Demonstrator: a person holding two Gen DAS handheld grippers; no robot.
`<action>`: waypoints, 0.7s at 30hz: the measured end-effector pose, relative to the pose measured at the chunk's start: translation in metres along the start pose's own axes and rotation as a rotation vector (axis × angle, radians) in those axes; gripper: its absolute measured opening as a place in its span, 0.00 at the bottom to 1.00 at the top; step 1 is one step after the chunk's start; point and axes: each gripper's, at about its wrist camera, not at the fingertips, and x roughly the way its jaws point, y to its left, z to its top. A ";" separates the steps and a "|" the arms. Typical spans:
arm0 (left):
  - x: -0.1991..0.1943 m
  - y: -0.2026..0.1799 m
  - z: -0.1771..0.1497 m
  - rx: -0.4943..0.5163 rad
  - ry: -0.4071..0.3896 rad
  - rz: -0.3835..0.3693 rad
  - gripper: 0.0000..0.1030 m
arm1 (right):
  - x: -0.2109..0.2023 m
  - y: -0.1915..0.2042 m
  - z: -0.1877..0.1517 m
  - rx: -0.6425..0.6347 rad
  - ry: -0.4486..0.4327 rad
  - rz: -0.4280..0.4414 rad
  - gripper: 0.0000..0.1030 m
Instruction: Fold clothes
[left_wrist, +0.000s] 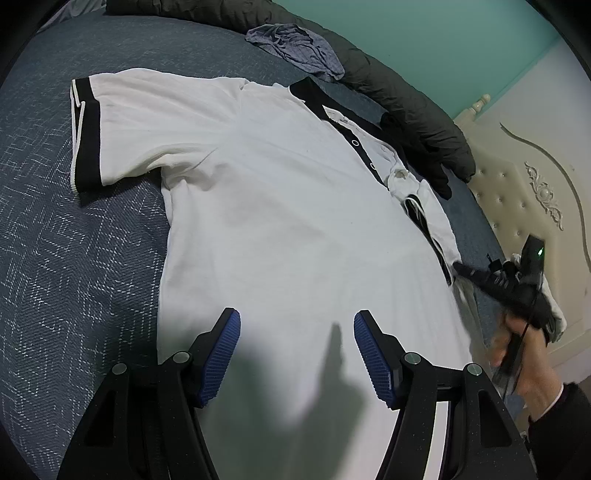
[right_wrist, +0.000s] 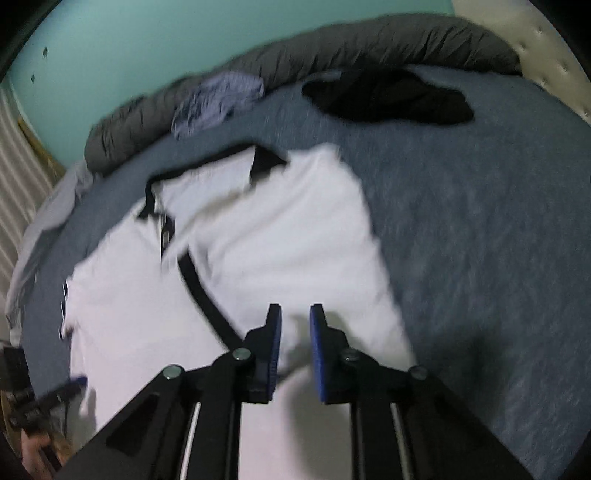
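A white polo shirt (left_wrist: 277, 203) with a black collar and black cuffs lies face up on the bed. My left gripper (left_wrist: 296, 314) hovers open over its lower part with nothing between the blue pads. At the shirt's right edge a hand holds my right gripper (left_wrist: 458, 266), its tip at the folded-in sleeve cuff (left_wrist: 443, 258). In the blurred right wrist view, that gripper (right_wrist: 295, 312) has its jaws close together with a bunch of white sleeve fabric of the shirt (right_wrist: 277, 240) between them. The black cuff band (right_wrist: 207, 299) ends at its left finger.
The blue patterned bedspread (left_wrist: 74, 258) surrounds the shirt. A rolled grey duvet (left_wrist: 406, 103) runs along the far side, with a blue checked garment (left_wrist: 295, 40) on it. A black garment (left_wrist: 417, 147) lies by the collar. A cream padded headboard (left_wrist: 517, 184) stands at the right.
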 end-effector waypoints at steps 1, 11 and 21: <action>0.000 0.000 0.000 -0.001 -0.001 -0.001 0.66 | 0.004 0.003 -0.007 -0.005 0.019 -0.011 0.13; -0.003 -0.003 0.002 -0.008 -0.015 -0.008 0.67 | -0.008 0.001 -0.026 0.098 -0.060 0.015 0.13; -0.003 -0.013 0.007 0.017 -0.029 0.008 0.67 | -0.019 -0.006 -0.038 0.241 -0.107 0.054 0.16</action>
